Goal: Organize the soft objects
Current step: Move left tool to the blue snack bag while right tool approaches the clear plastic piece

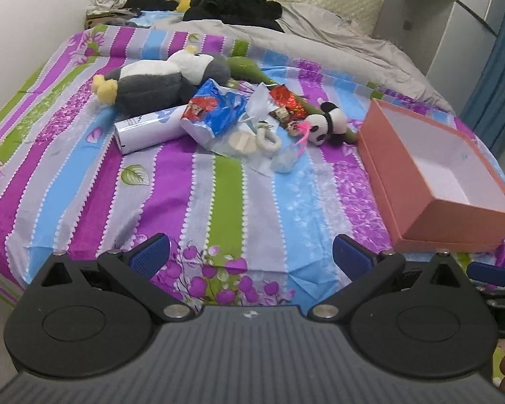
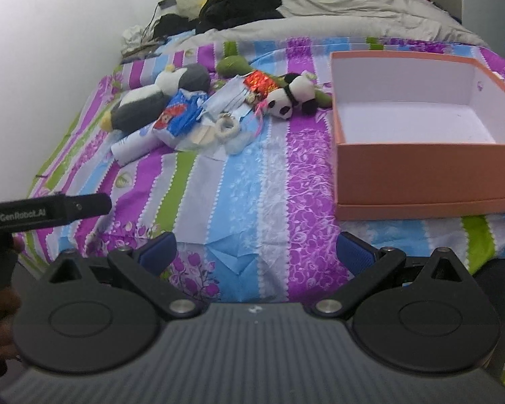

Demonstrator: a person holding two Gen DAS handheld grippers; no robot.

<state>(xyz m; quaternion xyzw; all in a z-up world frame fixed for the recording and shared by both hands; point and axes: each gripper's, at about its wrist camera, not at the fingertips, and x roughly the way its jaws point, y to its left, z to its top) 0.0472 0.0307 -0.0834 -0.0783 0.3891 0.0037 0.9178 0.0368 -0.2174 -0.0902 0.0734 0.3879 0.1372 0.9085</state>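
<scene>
Left wrist view: both tools gape wide, empty, at the bed's near edge; panda plush (image 1: 326, 122) lies beside the empty pink box (image 1: 431, 202); best pinch its body squarely.

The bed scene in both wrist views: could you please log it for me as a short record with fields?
surface: bed with striped floral sheet
container: pink box, open, nothing visible inside, on the sheet to the right
soft toys: grey and white plush; small panda beside a green plush
other clutter: white tube, blue printed bag, clear plastic wrappers
left gripper: fingers open, holding nothing
right gripper: fingers open, holding nothing
sorting: not begun
</scene>
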